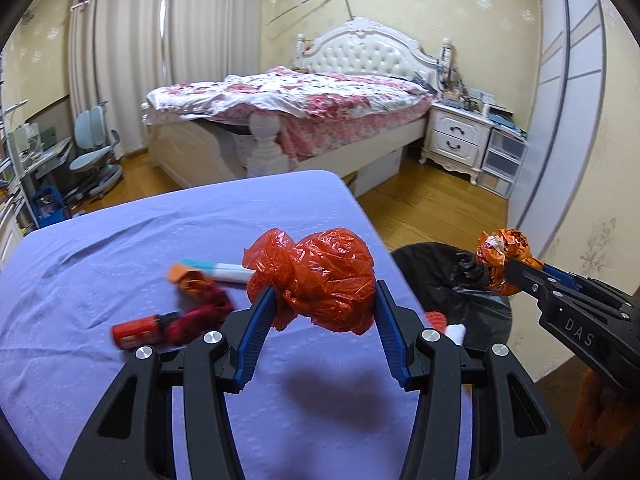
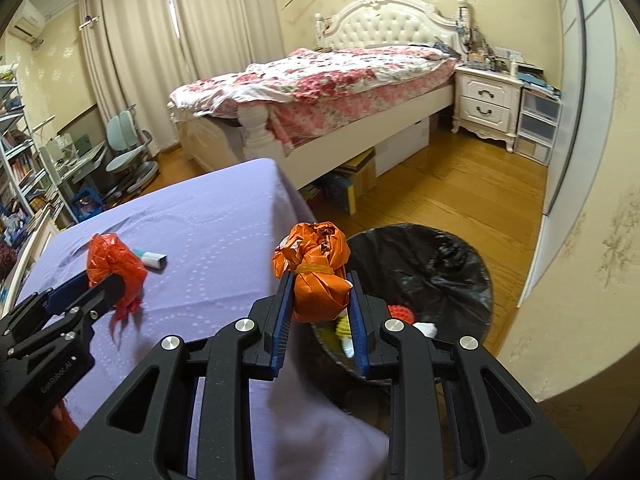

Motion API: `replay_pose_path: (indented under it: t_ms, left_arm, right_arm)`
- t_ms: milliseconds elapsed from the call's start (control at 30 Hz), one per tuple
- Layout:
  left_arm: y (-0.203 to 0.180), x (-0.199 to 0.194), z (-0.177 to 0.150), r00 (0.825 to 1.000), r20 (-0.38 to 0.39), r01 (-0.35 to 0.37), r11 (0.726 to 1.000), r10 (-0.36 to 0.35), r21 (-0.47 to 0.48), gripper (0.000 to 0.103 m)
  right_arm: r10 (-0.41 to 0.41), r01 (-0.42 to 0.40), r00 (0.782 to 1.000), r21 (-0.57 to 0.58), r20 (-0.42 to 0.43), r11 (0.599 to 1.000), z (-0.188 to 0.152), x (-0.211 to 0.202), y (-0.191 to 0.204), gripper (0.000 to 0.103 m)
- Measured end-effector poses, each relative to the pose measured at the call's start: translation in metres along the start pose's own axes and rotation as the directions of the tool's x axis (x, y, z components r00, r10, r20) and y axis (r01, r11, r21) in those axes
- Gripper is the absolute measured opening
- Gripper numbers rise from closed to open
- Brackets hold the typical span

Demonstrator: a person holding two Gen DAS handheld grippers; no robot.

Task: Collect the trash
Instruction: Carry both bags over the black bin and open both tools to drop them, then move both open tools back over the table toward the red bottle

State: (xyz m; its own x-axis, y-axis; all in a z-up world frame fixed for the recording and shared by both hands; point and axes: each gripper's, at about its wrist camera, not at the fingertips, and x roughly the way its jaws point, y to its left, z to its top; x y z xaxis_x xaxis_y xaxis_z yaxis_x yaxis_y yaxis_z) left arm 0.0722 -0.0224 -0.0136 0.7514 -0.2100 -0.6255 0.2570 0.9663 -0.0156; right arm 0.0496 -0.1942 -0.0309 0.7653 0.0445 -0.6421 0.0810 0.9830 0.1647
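The left gripper [image 1: 322, 304] clamps a crumpled red plastic bag [image 1: 316, 276] between its blue pads, held clear above the purple-covered table [image 1: 120, 248]. The right gripper [image 2: 320, 300] pinches an orange wrapper bundle [image 2: 320, 276] – squeezed between both fingers – at the table's edge, beside the black-lined trash bin [image 2: 432, 268]. A tube [image 1: 224, 271] and a red battery [image 1: 134, 332] lie on the cloth.

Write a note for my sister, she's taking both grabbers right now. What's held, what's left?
Left gripper: shut on the red plastic bag, above the purple table.
Right gripper: shut on the orange wrapper bundle, at the edge of the black-lined bin.
Done: some trash already lies in the bin.
Left: drop both, then fetch the white tube, small orange scrap and red bottle.
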Motion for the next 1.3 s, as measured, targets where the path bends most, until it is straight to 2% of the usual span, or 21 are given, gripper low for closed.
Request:
replay_pose_path:
  t_ms: [400, 733, 800, 833, 867, 900, 967, 1033, 1100, 1167, 1300]
  left_arm:
    - [-0.062, 0.046, 0.014, 0.998, -0.038, 0.050, 0.993, -0.046, 0.106, 0.051]
    - [-0.086, 0.070, 0.014, 0.998, -0.058, 0.038, 0.987, -0.029, 0.158, 0.052]
    - [-0.089, 0.072, 0.014, 0.998, -0.056, 0.021, 0.986, -0.011, 0.168, 0.059]
    - [-0.089, 0.073, 0.013, 0.999, -0.054, 0.010, 0.985, -0.001, 0.172, 0.070]
    - [-0.090, 0.073, 0.013, 0.999, -0.055, 0.005, 0.985, 0.004, 0.171, 0.076]
    - [-0.088, 0.073, 0.013, 0.998, -0.055, 0.004, 0.986, 0.005, 0.165, 0.077]
    - [-0.085, 0.072, 0.015, 0.998, -0.055, 0.001, 0.988, 0.007, 0.153, 0.081]
    - [-0.082, 0.070, 0.015, 0.998, -0.049, -0.018, 0.989, 0.025, 0.148, 0.082]
    - [-0.078, 0.068, 0.014, 0.998, -0.049, -0.032, 0.989, 0.039, 0.142, 0.083]
    - [-0.075, 0.066, 0.014, 0.998, -0.051, -0.038, 0.991, 0.045, 0.129, 0.084]
    - [-0.065, 0.053, 0.010, 0.998, -0.040, -0.049, 0.992, 0.054, 0.114, 0.086]
  right_arm:
    - [-0.069, 0.070, 0.997, 0.048, -0.017, 0.996, 0.003, 0.017, -0.057, 0.026]
    - [-0.077, 0.081, 0.996, 0.075, -0.047, 0.994, 0.007, 0.038, -0.084, 0.026]
    - [-0.080, 0.084, 0.996, 0.079, -0.047, 0.993, 0.008, 0.041, -0.086, 0.026]
    - [-0.085, 0.088, 0.995, 0.081, -0.046, 0.993, 0.008, 0.043, -0.088, 0.027]
    - [-0.086, 0.089, 0.995, 0.082, -0.045, 0.993, 0.008, 0.044, -0.087, 0.027]
    - [-0.092, 0.096, 0.995, 0.086, -0.042, 0.992, 0.009, 0.046, -0.088, 0.028]
    - [-0.098, 0.101, 0.994, 0.091, -0.038, 0.991, 0.009, 0.047, -0.090, 0.042]
    - [-0.111, 0.114, 0.993, 0.098, -0.030, 0.989, 0.009, 0.047, -0.091, 0.050]
    - [-0.119, 0.121, 0.993, 0.107, -0.024, 0.987, 0.008, 0.045, -0.092, 0.051]
    - [-0.132, 0.133, 0.991, 0.113, -0.017, 0.985, 0.007, 0.041, -0.092, 0.062]
    - [-0.147, 0.148, 0.989, 0.111, -0.013, 0.983, 0.006, 0.035, -0.089, 0.075]
